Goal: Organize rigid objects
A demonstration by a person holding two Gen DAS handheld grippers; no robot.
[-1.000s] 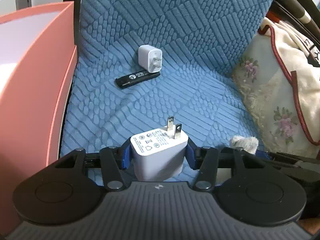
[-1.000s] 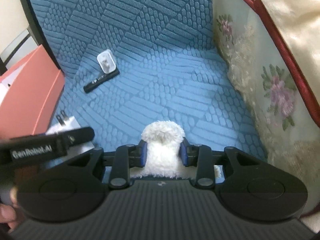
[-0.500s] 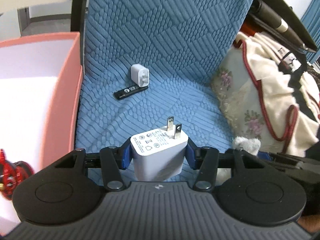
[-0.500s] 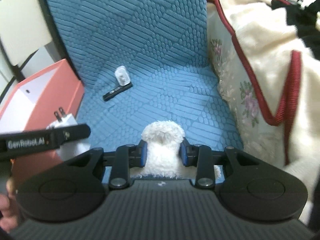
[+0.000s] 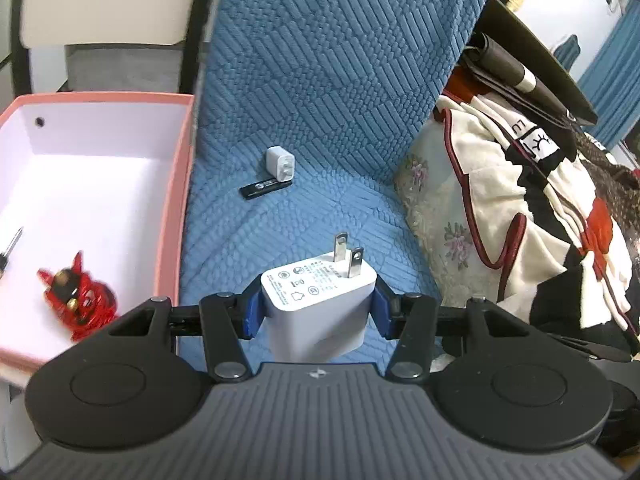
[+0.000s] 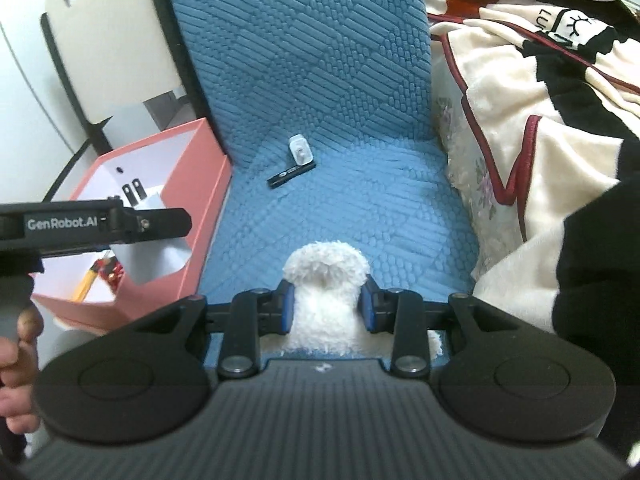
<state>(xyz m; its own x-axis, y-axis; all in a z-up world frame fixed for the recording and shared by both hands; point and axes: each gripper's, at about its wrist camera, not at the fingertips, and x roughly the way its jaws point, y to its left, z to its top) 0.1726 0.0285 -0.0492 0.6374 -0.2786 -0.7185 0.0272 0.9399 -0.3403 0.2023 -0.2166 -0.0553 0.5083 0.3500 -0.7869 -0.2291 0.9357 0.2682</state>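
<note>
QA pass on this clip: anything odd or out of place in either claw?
Yes: the right claw is shut on a white fluffy plush item, soft, not rigid. The left claw holds a white two-prong plug adapter, as expected.

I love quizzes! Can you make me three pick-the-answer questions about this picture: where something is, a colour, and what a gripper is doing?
1. Where is the black stick?
A. on the blue cushion
B. in the pink box
C. in a gripper

2. What colour is the toy in the box?
A. green
B. red
C. yellow

3. The left gripper is
A. open
B. holding a fluffy thing
C. shut on the white charger

Answers: A, it lies beside a small white plug; B, it is bright red; C, blue pads press both its sides.
</note>
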